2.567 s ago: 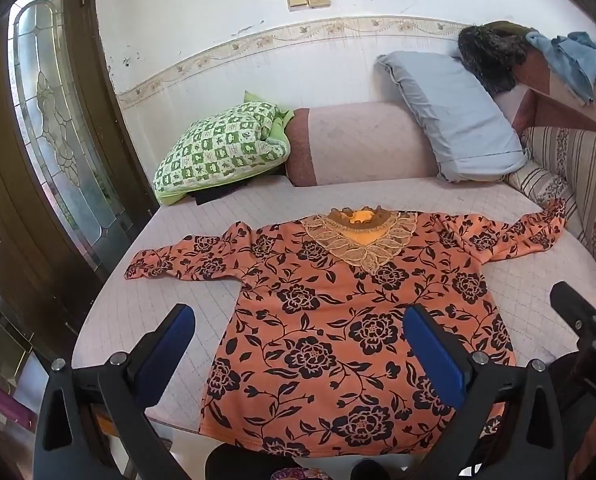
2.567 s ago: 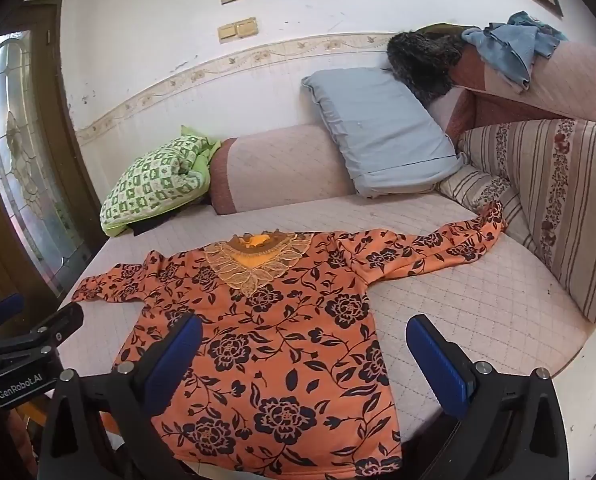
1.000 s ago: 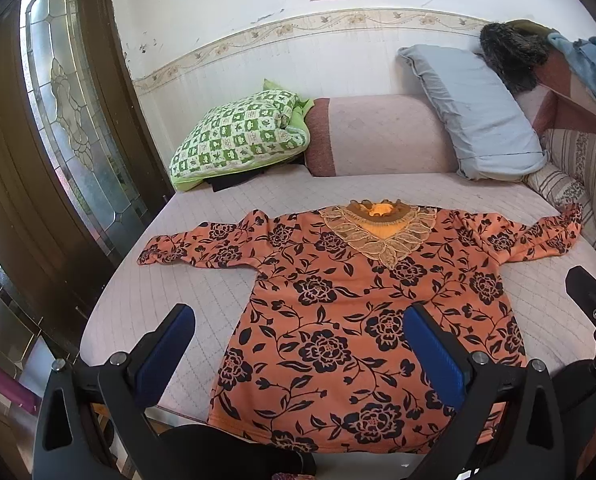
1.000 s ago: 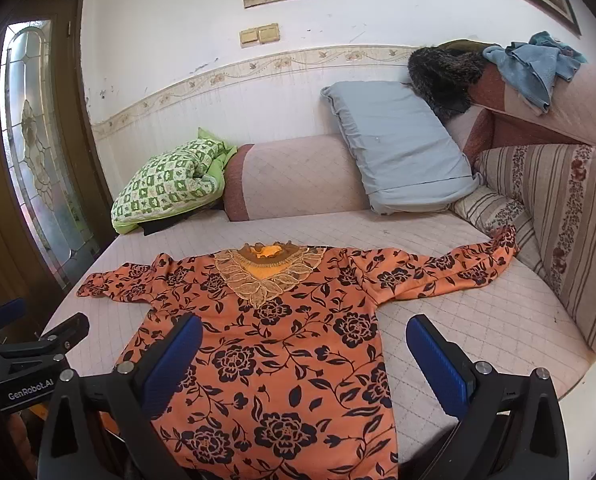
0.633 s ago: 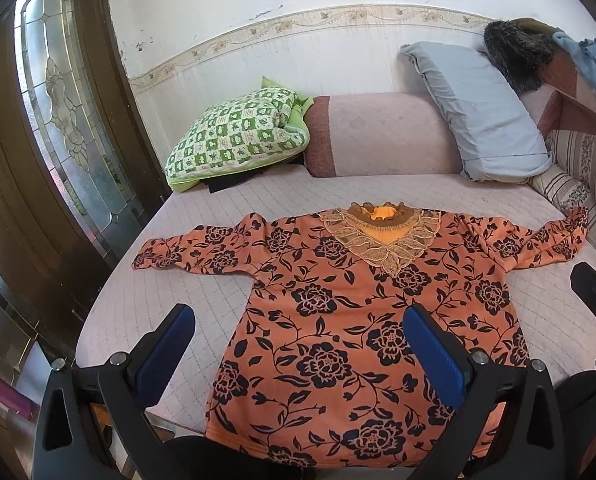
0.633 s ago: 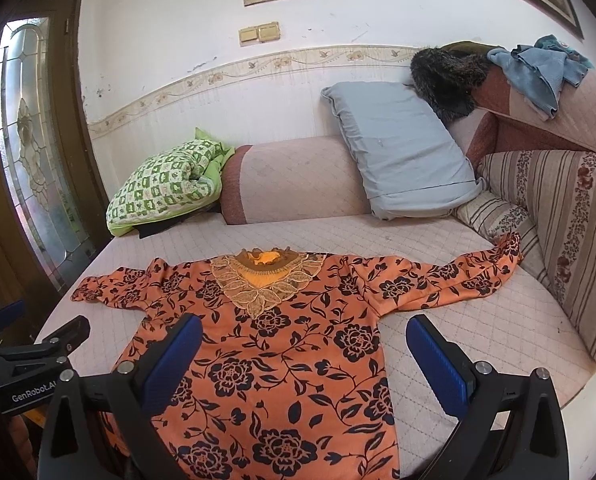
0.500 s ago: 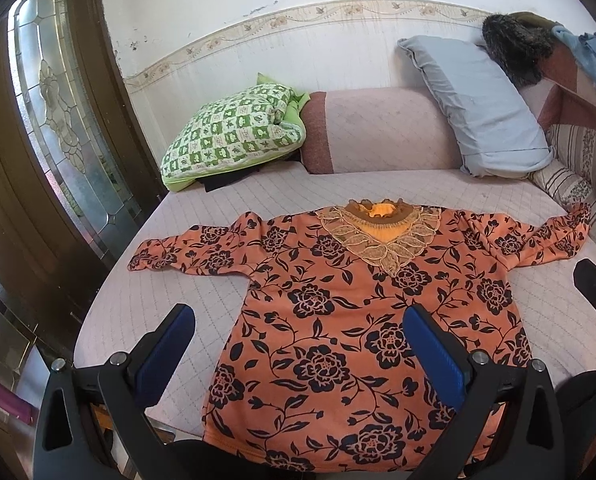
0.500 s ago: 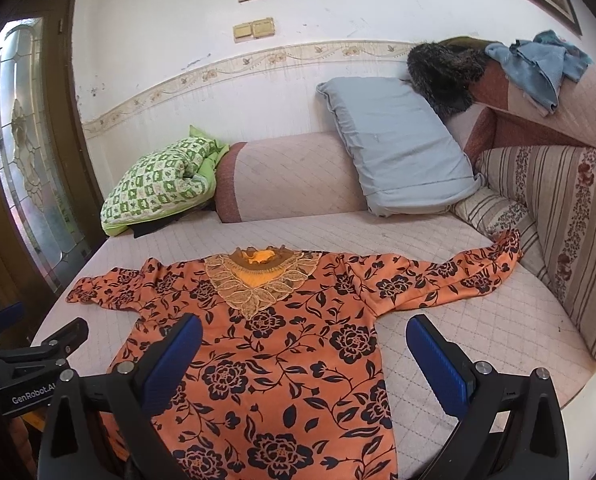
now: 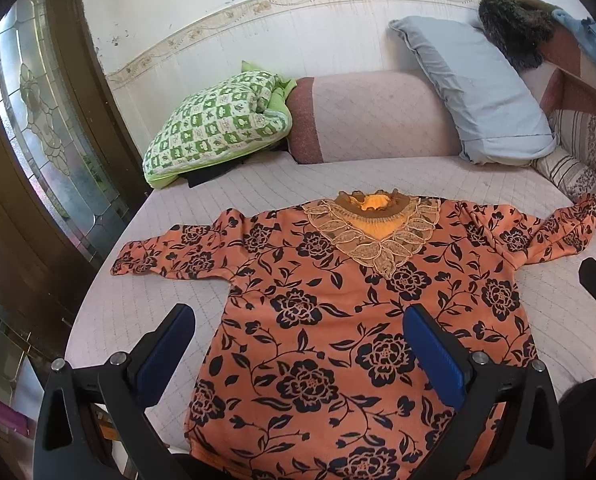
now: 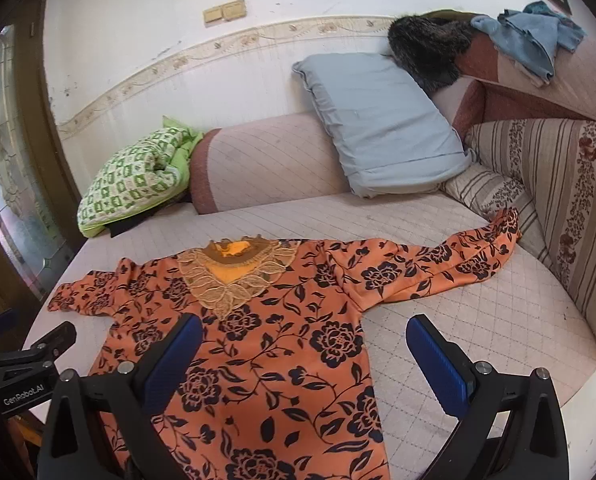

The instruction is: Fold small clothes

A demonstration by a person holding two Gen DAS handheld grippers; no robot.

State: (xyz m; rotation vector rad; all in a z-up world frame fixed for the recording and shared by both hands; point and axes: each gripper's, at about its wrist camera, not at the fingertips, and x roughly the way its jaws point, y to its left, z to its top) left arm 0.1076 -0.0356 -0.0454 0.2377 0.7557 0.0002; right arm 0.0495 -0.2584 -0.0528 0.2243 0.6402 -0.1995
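Both claws are wide open and holding nothing. The left gripper [image 9: 298, 344] hangs over the lower left part of the orange floral blouse [image 9: 338, 320], one blue pad [image 9: 166, 346] above bare bedcover, the other over the print. The right gripper [image 10: 310, 352] sits over the blouse's right side, its left pad over the fabric and the right one over the quilted cover [image 10: 478, 304].

The blouse lies flat and face up on the bed, lace collar [image 9: 372, 236] toward the wall, both sleeves spread out sideways. The right sleeve's cuff [image 10: 502, 224] reaches the striped cushion [image 10: 570, 184].

Further back there's a green checked pillow [image 9: 218, 120], a pinkish bolster [image 9: 370, 116] and a pale blue pillow [image 10: 378, 124] leaning up against the wall.
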